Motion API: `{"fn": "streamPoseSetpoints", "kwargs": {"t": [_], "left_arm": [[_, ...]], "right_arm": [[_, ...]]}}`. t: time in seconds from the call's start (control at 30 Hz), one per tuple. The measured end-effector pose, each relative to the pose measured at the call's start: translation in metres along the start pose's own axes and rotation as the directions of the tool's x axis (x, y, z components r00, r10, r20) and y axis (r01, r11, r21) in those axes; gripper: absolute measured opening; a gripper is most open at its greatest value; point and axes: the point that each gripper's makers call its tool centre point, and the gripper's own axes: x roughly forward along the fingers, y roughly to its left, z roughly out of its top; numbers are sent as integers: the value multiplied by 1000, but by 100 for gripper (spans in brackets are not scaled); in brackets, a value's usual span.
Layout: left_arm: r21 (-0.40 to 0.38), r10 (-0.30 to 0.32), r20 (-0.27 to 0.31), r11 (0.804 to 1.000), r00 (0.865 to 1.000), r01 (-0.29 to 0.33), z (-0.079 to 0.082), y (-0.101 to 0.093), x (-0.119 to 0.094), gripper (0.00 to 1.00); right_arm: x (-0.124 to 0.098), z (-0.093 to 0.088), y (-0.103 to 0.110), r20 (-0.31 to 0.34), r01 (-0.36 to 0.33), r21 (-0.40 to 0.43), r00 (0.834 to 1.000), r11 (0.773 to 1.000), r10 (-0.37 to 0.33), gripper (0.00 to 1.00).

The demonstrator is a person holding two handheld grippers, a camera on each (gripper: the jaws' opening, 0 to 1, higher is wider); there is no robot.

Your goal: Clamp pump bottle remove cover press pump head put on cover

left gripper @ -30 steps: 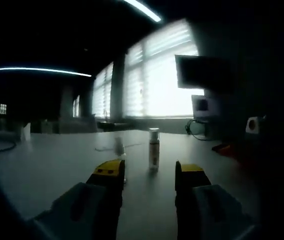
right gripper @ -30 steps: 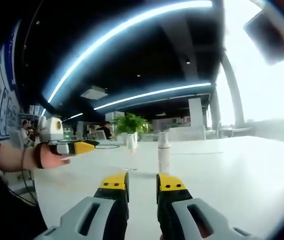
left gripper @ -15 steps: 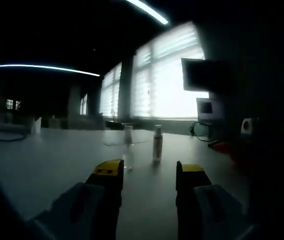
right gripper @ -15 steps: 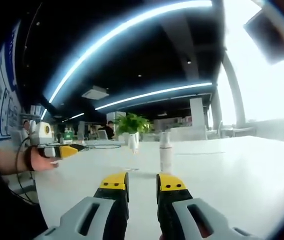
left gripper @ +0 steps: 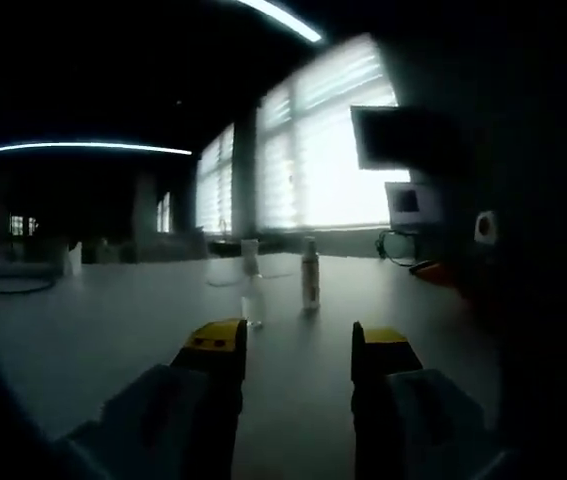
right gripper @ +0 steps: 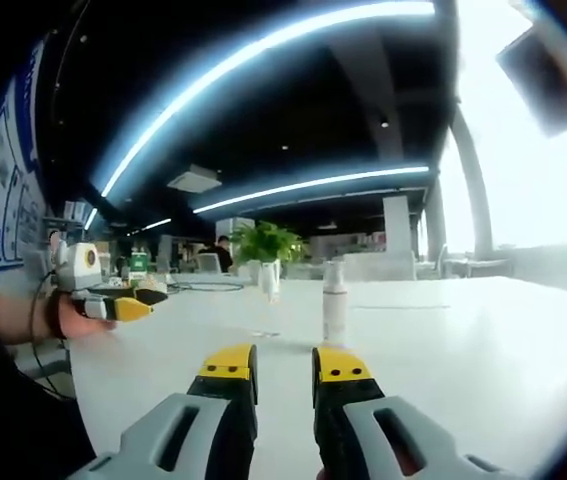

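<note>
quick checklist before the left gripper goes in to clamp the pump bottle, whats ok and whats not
1. Pump bottle upright on the table: ok.
2. Cover seated on the bottle: looks on in the right gripper view, ok.
3. Left gripper open enough to take the bottle: ok, jaws stand well apart.
4. Left gripper lined up on the bottle: roughly ok; the bottle sits just right of centre between its jaws in the left gripper view, still far off.
5. Path clear: not ok, a clear glass stands just left of the bottle.
6. Right gripper ready for the cover: cannot tell, jaws nearly closed with a narrow gap.
</note>
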Motion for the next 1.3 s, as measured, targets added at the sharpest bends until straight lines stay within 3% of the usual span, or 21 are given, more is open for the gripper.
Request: {"fn": "streamPoseSetpoints", "kwargs": {"t": [0.27, 1.17, 1.3], "left_arm": [[-64, 25, 47, 998, 999, -22, 8, 9, -4, 32], [-46, 25, 4, 999, 1000, -25, 2, 4, -2, 33], [-39, 1, -16, 999, 1000, -2, 2, -2, 4, 34]], "right_arm": [[0, -1, 2, -5, -1, -1, 1000, 1000, 1, 16], [0, 0, -3, 1, -9, 12, 1000, 1000, 9, 25], [0, 0, -5, 4, -6, 11, 1000, 1000, 6, 25]]}}
